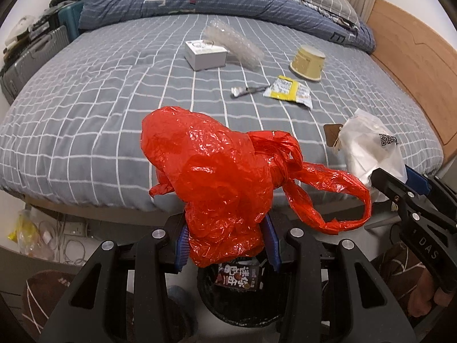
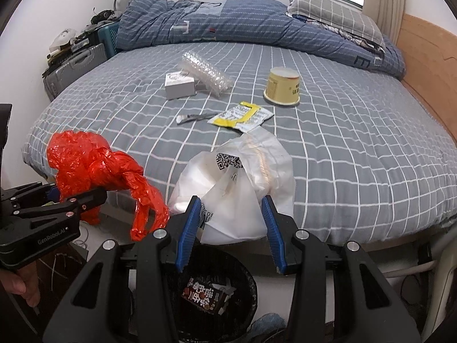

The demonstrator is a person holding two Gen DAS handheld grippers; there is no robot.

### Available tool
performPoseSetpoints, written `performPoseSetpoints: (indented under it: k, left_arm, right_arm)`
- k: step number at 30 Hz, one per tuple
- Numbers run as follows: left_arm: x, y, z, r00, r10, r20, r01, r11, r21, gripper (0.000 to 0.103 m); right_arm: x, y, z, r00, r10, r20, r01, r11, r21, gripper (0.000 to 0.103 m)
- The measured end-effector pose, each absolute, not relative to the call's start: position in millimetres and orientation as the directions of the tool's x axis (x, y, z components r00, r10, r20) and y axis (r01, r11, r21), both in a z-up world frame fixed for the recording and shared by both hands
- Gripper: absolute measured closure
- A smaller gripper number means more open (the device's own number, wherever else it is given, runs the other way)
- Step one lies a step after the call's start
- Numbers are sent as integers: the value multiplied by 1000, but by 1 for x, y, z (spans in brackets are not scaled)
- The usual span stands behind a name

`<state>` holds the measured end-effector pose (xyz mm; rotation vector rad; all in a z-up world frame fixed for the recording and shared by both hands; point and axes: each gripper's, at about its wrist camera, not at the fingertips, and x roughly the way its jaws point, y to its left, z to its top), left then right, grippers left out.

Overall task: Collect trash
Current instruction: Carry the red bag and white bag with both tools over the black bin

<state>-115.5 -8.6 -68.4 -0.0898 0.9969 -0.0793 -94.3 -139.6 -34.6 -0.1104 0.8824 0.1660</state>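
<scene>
My left gripper (image 1: 227, 247) is shut on a crumpled red plastic bag (image 1: 211, 171), held in the air just off the bed's near edge. The same red bag (image 2: 85, 168) and left gripper (image 2: 75, 197) show at the left of the right wrist view. My right gripper (image 2: 231, 228) is shut on a white plastic bag with a QR code (image 2: 240, 183), which also shows in the left wrist view as the white bag (image 1: 371, 148). Directly below both grippers stands a black trash bin (image 2: 245, 280) with a printed snack packet (image 2: 204, 294) inside.
On the grey checked bed (image 2: 357, 148) lie a white box (image 2: 180, 85), clear bubble wrap (image 2: 205, 73), an upturned yellow paper cup (image 2: 282, 85), a yellow-white sachet (image 2: 241, 117) and a small foil wrapper (image 2: 191, 117). Suitcases (image 2: 74, 65) stand at the left, a wooden headboard (image 2: 428, 57) at the right.
</scene>
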Motion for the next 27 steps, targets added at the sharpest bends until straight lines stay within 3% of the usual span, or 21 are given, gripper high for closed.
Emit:
performPoseSetpoints:
  k: [27]
  left_arm:
    - [-167,-7,-134,393,-85,-916,-23,994,-102,63]
  right_arm:
    - [-145,-142,-99,455,88,-886,-172,985,10,61]
